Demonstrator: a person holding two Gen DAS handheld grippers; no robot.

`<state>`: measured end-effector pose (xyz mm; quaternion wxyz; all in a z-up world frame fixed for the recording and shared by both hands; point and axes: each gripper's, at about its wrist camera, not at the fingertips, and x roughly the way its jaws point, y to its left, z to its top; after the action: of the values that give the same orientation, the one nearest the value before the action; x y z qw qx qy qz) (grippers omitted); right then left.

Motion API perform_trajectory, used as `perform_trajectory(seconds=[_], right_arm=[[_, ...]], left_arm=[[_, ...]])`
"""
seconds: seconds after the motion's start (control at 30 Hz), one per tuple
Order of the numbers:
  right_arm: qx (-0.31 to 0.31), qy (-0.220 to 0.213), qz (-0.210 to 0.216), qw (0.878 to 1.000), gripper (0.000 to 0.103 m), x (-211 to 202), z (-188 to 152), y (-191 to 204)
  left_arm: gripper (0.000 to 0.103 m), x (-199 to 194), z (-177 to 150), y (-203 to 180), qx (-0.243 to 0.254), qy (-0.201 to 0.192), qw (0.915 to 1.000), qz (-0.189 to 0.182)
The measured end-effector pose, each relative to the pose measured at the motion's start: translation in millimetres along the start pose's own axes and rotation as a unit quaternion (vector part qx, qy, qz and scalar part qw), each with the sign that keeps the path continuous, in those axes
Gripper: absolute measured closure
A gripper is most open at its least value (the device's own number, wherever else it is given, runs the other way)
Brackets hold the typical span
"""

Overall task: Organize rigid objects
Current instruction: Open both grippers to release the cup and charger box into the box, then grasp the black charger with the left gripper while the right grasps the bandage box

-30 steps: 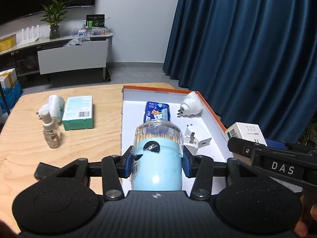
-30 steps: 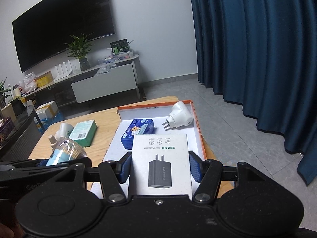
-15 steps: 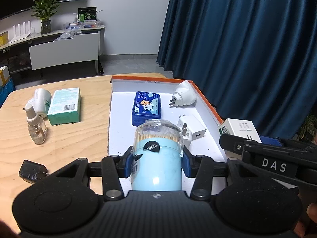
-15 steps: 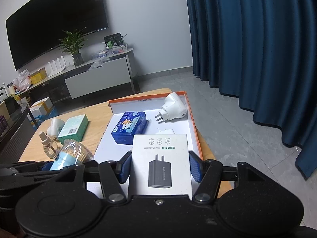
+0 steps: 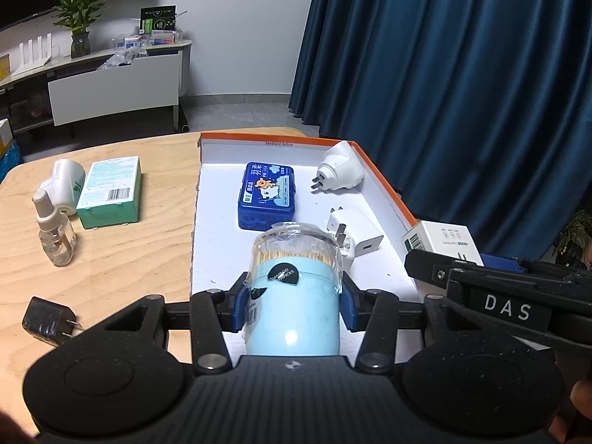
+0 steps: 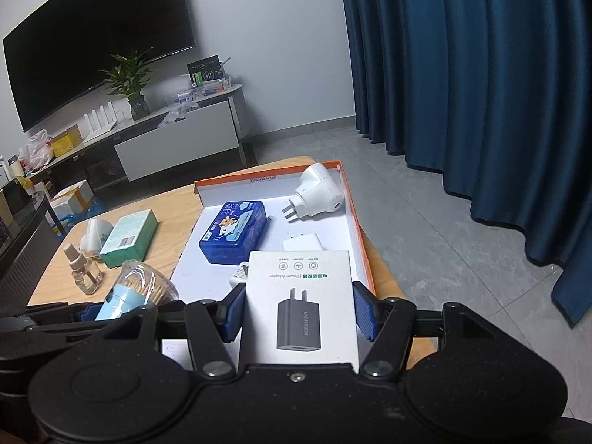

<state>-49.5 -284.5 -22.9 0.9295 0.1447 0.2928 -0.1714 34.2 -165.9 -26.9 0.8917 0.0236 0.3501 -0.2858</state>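
Note:
My left gripper (image 5: 294,305) is shut on a light blue toothpick jar (image 5: 294,292) with a clear lid, held above the near end of the orange-rimmed white tray (image 5: 212,259). My right gripper (image 6: 299,309) is shut on a white power adapter box (image 6: 299,303), held over the tray's (image 6: 360,236) near right side. The tray holds a blue tin (image 5: 267,196), a white plug device (image 5: 338,166) and a small white charger (image 5: 357,235). The jar also shows in the right wrist view (image 6: 137,290), and the box in the left wrist view (image 5: 440,238).
On the wooden table (image 5: 111,259) left of the tray lie a green box (image 5: 111,190), a white plug device (image 5: 63,181), a small clear bottle (image 5: 53,236) and a black charger (image 5: 48,320). Blue curtains hang to the right, past the table edge.
Both grippers have drawn back and risen a little with their loads. The tray's contents and the table items have not moved.

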Motion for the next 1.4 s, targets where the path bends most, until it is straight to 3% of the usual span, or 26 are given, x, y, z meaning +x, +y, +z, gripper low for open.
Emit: perform_trajectory(seconds=[0.17,0.43,0.8,1.13,1.4], right_arm=[[0.012,-0.008,-0.005,1.0,0.031,-2,0,-5],[0.019,-0.029,-0.005,0.999,0.031,-12,4,-5],[-0.015,-0.028,0.034,0.999,0.025,-15,8,29],[-0.053,-0.006,0.086,0.995,0.025,-5,4,74],[-0.076,0.007,0.111,0.991,0.025,1,-3,94]], left_arm=[[0.055,8,-2,2,-0.016,0.018,0.9991,-0.034],[0.033,-5,1,2,-0.016,-0.004,0.9987,-0.049],[0.016,-38,6,40,-0.039,-0.035,0.9982,0.031],[0.013,-61,-9,101,-0.084,-0.043,0.99,0.105],[0.012,-60,-27,139,-0.107,-0.029,0.9839,0.14]])
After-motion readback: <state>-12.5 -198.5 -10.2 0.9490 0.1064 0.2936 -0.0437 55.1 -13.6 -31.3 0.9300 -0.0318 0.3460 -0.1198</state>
